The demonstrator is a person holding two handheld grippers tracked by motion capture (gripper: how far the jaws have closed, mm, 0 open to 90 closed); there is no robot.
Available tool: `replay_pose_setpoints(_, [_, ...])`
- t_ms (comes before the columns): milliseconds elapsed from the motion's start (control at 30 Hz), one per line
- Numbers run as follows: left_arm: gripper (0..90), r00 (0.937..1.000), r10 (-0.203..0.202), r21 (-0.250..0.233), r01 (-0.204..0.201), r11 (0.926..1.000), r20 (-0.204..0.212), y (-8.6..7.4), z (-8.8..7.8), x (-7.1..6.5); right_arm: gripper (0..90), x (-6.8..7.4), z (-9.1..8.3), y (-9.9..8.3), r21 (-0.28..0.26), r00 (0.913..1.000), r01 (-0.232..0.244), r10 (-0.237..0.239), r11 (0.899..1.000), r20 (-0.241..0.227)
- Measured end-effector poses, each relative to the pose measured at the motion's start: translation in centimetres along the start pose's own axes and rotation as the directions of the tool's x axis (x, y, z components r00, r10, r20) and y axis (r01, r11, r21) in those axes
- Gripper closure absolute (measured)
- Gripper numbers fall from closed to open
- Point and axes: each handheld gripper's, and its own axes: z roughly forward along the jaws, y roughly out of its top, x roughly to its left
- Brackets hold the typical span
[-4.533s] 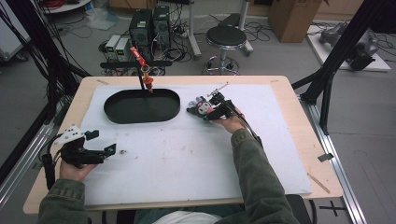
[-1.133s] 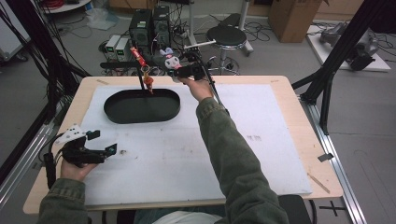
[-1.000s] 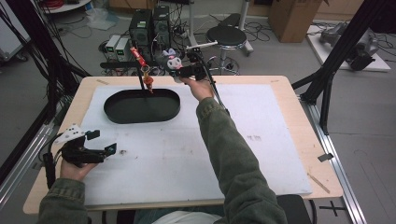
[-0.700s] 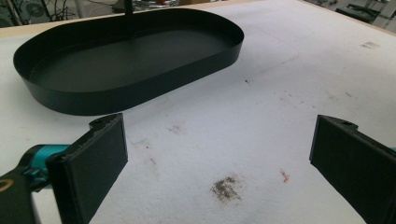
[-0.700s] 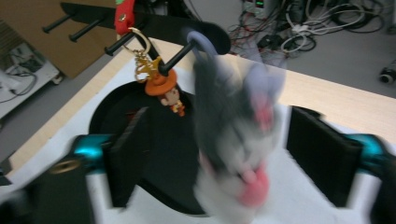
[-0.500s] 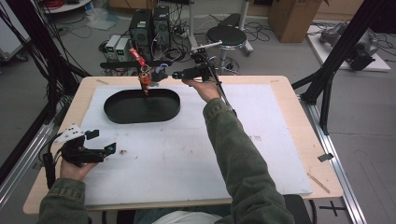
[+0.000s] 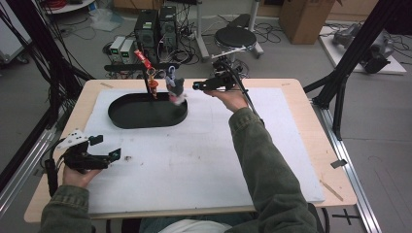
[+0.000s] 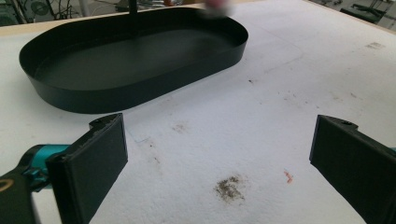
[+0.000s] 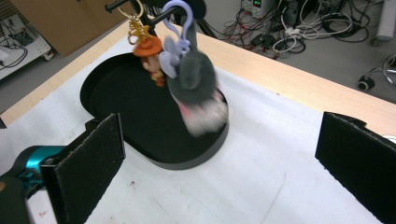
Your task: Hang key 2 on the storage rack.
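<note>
The right claw [image 7: 197, 87] was seen spread wide with nothing between its jaws; they had just been opened, and the grey plush keychain [image 9: 195, 79] carried between them a second earlier had been let go. The claw had been drawn back a little from the black stand's crossbar [image 7: 160, 65]. The plush was left hanging by its lilac hook on that crossbar, blurred as if swinging, just beside an orange figure charm [image 9: 149, 52] on its gold ring. Both dangled over the near end of the black oval tray [image 7: 145, 116]. Well apart from the stand, the left claw [image 7: 106, 148] was held spread and empty over the white worktop [image 7: 204, 155], unmoved. The hanging step was judged done, provided the hook stays seated.
</note>
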Motion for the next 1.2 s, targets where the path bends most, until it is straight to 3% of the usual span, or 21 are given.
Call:
replay_pose_setpoints(133, [4.5, 1.0000, 0.001, 0.006, -0.001, 1.0000, 0.004, 0.0, 0.0, 0.0, 0.7, -0.7, -0.6, -1.0, -0.010, 1.0000, -0.003, 0.003, 1.000, -0.001])
replay_pose_setpoints(400, [4.6, 1.0000, 0.007, 0.014, -0.007, 0.9999, 0.004, 0.0, 0.0, -0.1, 0.7, -1.9, -1.1, -3.2, 0.026, 0.9997, -0.006, 0.005, 1.000, 0.022])
replay_pose_setpoints(800, [4.5, 1.0000, 0.006, 0.014, -0.006, 0.9999, 0.004, -0.1, -0.1, -0.3, 0.9, -2.5, -3.2, -5.5, -0.016, 0.9997, 0.003, -0.002, 1.000, 0.026])
replay_pose_setpoints(1200, [4.5, 1.0000, 0.009, 0.021, -0.009, 0.9997, 0.002, -0.2, -0.2, -0.4, 1.0, -3.6, -4.9, -7.7, -0.038, 0.9990, -0.028, 0.029, 0.999, 0.034])
